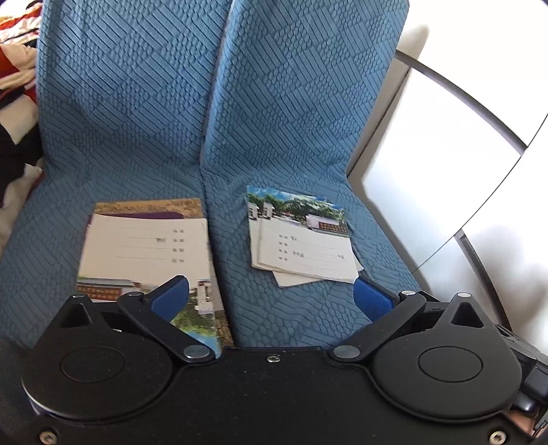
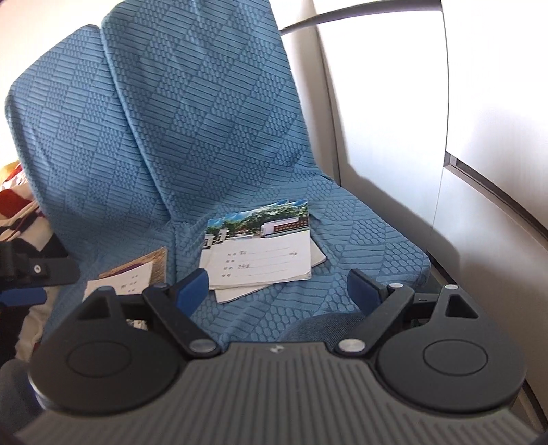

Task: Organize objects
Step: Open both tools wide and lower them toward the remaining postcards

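Note:
Two blue fabric seats stand side by side. On the left seat point(image 1: 51, 239) lies a stack of notebooks point(image 1: 147, 250), white covers with a photo strip, over a brown one. A smaller, loosely fanned stack of notebooks point(image 1: 301, 246) lies on the right seat point(image 1: 308, 325). My left gripper point(image 1: 272, 297) hovers open above the seam between the seats, its left fingertip over the left stack's near edge. In the right wrist view my right gripper point(image 2: 277, 287) is open just in front of the fanned stack point(image 2: 260, 256), nothing between its fingers. The left gripper's finger shows at that view's left edge point(image 2: 24, 294).
A white cabin wall point(image 2: 496, 102) with a grey rail point(image 2: 359, 15) runs along the right of the right seat. Red, white and black cloth point(image 1: 13, 68) lies left of the left seat. The upright seat backs point(image 1: 137, 85) rise behind the notebooks.

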A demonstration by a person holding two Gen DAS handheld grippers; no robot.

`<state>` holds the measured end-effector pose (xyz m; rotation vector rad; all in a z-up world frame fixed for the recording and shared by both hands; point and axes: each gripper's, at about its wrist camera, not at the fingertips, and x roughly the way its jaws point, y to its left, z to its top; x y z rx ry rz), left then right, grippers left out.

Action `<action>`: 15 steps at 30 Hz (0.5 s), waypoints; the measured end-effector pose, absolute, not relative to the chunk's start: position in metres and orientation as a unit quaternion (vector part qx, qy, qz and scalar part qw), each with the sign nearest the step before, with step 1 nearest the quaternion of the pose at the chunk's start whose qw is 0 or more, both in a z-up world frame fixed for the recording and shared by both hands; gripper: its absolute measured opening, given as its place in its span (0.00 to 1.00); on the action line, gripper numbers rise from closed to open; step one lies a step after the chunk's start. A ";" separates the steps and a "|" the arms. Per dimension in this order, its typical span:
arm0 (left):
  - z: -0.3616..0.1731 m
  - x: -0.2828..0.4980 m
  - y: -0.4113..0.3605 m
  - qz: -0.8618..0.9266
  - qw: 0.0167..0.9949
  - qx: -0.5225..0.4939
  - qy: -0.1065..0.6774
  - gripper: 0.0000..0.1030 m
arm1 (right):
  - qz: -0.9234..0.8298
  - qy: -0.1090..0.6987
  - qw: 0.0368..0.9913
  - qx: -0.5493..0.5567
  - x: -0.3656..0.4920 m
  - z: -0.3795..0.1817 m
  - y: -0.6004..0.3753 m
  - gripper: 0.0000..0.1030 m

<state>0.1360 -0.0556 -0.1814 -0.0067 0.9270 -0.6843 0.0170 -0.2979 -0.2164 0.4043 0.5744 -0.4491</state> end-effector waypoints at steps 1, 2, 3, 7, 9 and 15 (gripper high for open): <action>-0.185 0.137 -0.061 -0.325 0.837 -0.002 0.441 0.99 | -0.220 0.279 0.913 0.200 0.019 -0.219 -0.300 0.87; -0.189 0.139 -0.065 -0.326 0.835 0.002 0.442 0.99 | -0.218 0.278 0.914 0.202 0.020 -0.222 -0.302 0.86; -0.192 0.140 -0.070 -0.328 0.834 0.005 0.443 0.99 | -0.214 0.276 0.914 0.205 0.022 -0.225 -0.305 0.86; -0.204 0.147 -0.085 -0.328 0.832 0.014 0.448 0.98 | -0.206 0.284 0.911 0.217 0.035 -0.238 -0.313 0.86; -0.208 0.151 -0.089 -0.325 0.830 0.014 0.453 0.97 | -0.206 0.286 0.909 0.221 0.042 -0.243 -0.315 0.86; -0.219 0.169 -0.104 -0.318 0.830 0.016 0.458 0.97 | -0.212 0.279 0.905 0.243 0.058 -0.252 -0.326 0.86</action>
